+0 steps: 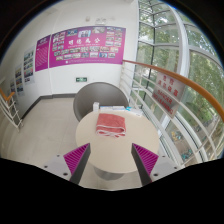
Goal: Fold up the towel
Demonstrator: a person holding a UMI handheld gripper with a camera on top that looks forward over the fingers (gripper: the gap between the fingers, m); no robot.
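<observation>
Hand-held gripper (111, 158) held back and above the near edge of the round desk (90, 135), fingers spread wide, nothing between them. Pink pads (77, 155) face each other across bare desk surface.

Towel (110, 124), red-pink, lies toward the far half of the desk, beyond the fingers and roughly centred between their lines. It looks bunched or already part-folded; exact layers cannot be told.

Grey chair (96, 96) stands just behind the desk, past the towel. Wall with posters (80, 46) farther back; windows (175, 70) along one side.

Judgement: the wide opening and the stand-off suggest an approach posture, lined up to reach a towel edge; no contact yet.
</observation>
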